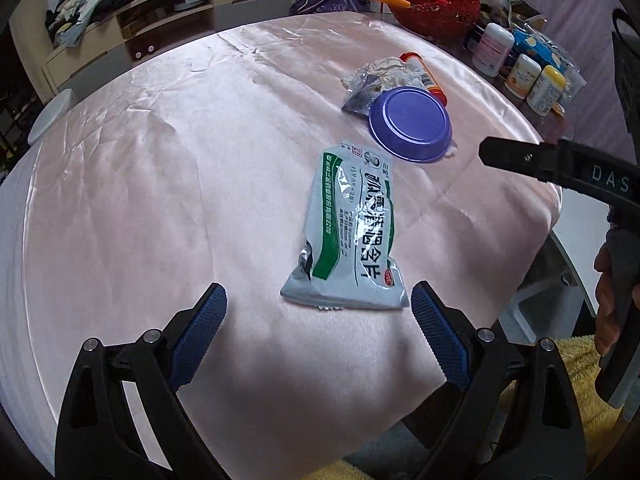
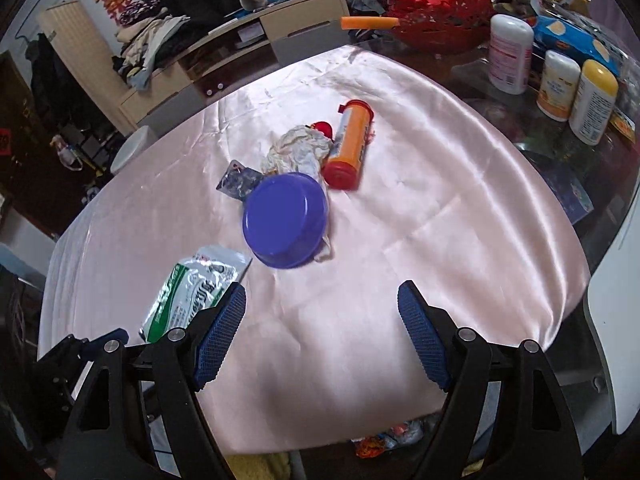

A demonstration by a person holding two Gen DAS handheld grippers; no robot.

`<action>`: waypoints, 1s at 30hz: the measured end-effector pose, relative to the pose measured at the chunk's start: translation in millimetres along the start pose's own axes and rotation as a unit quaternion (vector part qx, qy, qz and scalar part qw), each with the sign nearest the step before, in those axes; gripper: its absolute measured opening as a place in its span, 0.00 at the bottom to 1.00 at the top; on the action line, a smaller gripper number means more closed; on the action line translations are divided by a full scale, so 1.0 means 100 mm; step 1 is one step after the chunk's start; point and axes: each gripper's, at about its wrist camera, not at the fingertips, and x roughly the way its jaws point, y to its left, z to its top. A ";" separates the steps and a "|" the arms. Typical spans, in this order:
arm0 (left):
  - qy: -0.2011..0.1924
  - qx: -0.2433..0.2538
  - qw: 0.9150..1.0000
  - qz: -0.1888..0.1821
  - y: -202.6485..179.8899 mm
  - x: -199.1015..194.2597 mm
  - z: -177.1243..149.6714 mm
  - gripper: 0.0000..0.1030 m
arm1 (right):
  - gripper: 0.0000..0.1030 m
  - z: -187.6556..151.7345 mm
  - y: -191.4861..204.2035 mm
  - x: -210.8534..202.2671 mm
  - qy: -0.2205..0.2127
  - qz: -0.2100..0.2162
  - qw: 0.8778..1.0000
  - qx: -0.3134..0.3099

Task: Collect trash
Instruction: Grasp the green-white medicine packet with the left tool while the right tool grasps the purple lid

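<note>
A silver-and-green foil packet [image 1: 348, 232] lies on the pink satin cloth [image 1: 160, 200], just ahead of my open, empty left gripper [image 1: 318, 296]. It also shows in the right wrist view [image 2: 192, 292], beside the left finger. My right gripper [image 2: 322, 294] is open and empty above bare cloth. Beyond it an upside-down purple bowl [image 2: 286, 226] lies against crumpled paper [image 2: 298, 150], a small dark foil wrapper [image 2: 238, 180] and an orange tube with red caps [image 2: 348, 146]. The left wrist view shows the bowl [image 1: 410, 124], the paper [image 1: 384, 70] and the tube [image 1: 424, 74].
White bottles [image 2: 510, 54] and a blue snack bag [image 2: 576, 38] stand at the table's far right beside a red basket [image 2: 436, 4]. A shelf unit piled with clothes [image 2: 160, 44] is behind. A wrapper [image 2: 384, 438] lies on the floor below the table's near edge.
</note>
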 end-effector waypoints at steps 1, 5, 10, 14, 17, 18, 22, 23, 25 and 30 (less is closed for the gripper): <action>0.001 0.000 1.000 -0.001 0.01 0.03 0.02 0.86 | 0.77 0.05 0.04 0.05 0.000 0.000 1.000 -0.002; 0.002 0.003 1.000 -0.001 0.01 0.13 0.12 0.86 | 0.77 0.22 0.16 0.23 0.002 -0.002 1.000 -0.007; 0.009 0.007 1.000 -0.011 0.02 0.23 0.20 0.82 | 0.77 0.34 0.27 0.48 0.010 -0.015 1.000 -0.013; 0.006 0.010 1.000 -0.022 0.05 0.24 0.23 0.74 | 0.77 0.36 0.32 0.64 0.021 -0.023 0.999 -0.015; 0.003 0.013 0.999 -0.029 0.08 0.22 0.25 0.61 | 0.78 0.37 0.37 0.71 0.022 -0.028 0.999 -0.017; 0.004 0.013 0.999 -0.033 0.09 0.22 0.26 0.57 | 0.78 0.38 0.40 0.74 0.022 -0.031 0.999 -0.019; 0.003 0.008 0.999 -0.047 0.15 0.21 0.26 0.50 | 0.79 0.41 0.50 0.82 0.017 -0.055 0.998 -0.035; 0.002 0.006 0.999 -0.052 0.16 0.21 0.26 0.47 | 0.79 0.42 0.52 0.84 0.016 -0.060 0.997 -0.038; 0.002 0.001 0.998 -0.059 0.18 0.20 0.26 0.38 | 0.77 0.43 0.53 0.85 0.014 -0.070 0.996 -0.045; 0.002 0.001 0.998 -0.066 0.19 0.19 0.24 0.34 | 0.72 0.41 0.45 0.80 0.014 -0.064 0.997 -0.037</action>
